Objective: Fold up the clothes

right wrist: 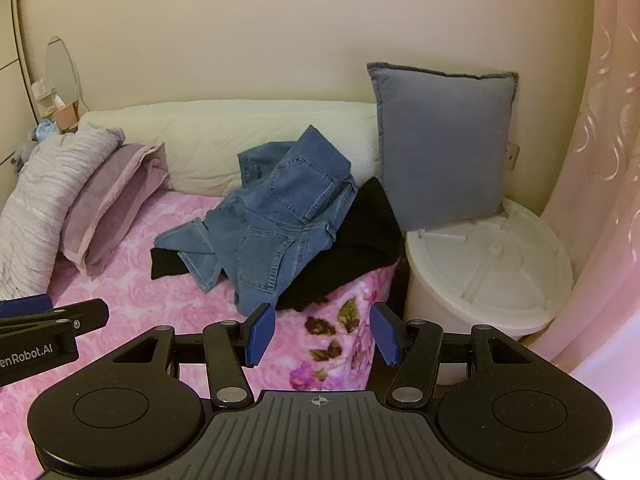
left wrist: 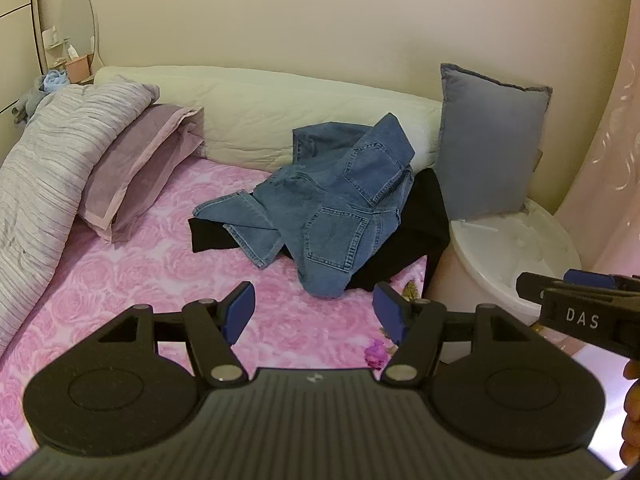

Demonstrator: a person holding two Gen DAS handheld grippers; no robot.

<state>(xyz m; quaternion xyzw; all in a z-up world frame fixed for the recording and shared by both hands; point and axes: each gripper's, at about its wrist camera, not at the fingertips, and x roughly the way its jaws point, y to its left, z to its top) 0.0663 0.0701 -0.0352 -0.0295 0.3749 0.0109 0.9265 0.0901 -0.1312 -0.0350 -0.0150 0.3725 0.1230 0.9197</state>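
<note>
Blue jeans [left wrist: 332, 208] crumpled in a heap w/ back pockets up, lying on a black garment [left wrist: 416, 232] at far end of pink bed [left wrist: 140, 272]. Left gripper [left wrist: 314, 312] & right gripper [right wrist: 322, 334] both spread wide, nothing in them.

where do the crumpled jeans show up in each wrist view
Left wrist: jeans sit centre, slightly right, above the open left gripper.
Right wrist: jeans sit centre-left, above the open right gripper.
Shared landmark: the blue-grey cushion, upright right of the jeans.
</note>
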